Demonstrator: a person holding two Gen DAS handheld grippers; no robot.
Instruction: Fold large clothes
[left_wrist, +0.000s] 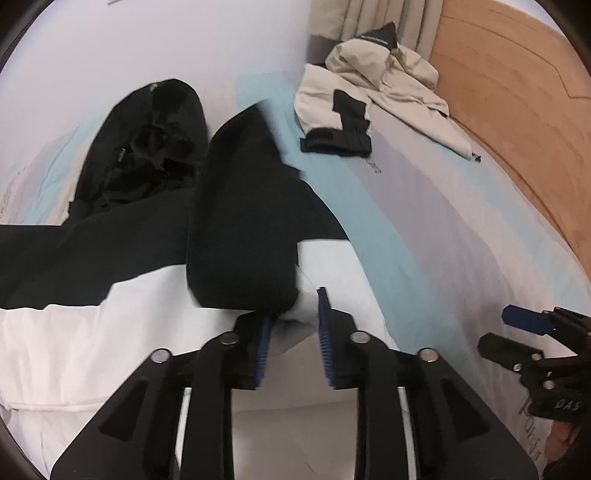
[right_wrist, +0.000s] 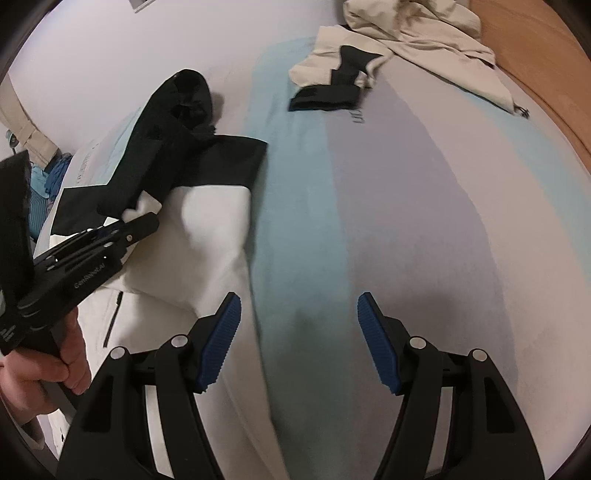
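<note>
A black-and-white jacket (left_wrist: 129, 295) lies spread on the bed, its black hood (left_wrist: 155, 140) at the far end. One sleeve (left_wrist: 243, 221) is folded over the body. The sleeve's end lies between the blue pads (left_wrist: 263, 343) of my left gripper (left_wrist: 294, 304), whose jaws stand a little apart and do not visibly press on it. In the right wrist view the jacket (right_wrist: 210, 221) lies to the left, and the left gripper (right_wrist: 140, 225) reaches over it. My right gripper (right_wrist: 298, 295) hangs open above bare sheet, nothing between its fingers.
A beige jacket with black patches (left_wrist: 388, 74) lies crumpled at the far end of the bed. The striped blue, grey and white sheet (left_wrist: 424, 221) stretches to the right of the jacket. A wooden board (left_wrist: 517, 92) runs along the right side. A hand (right_wrist: 37, 369) holds the left gripper.
</note>
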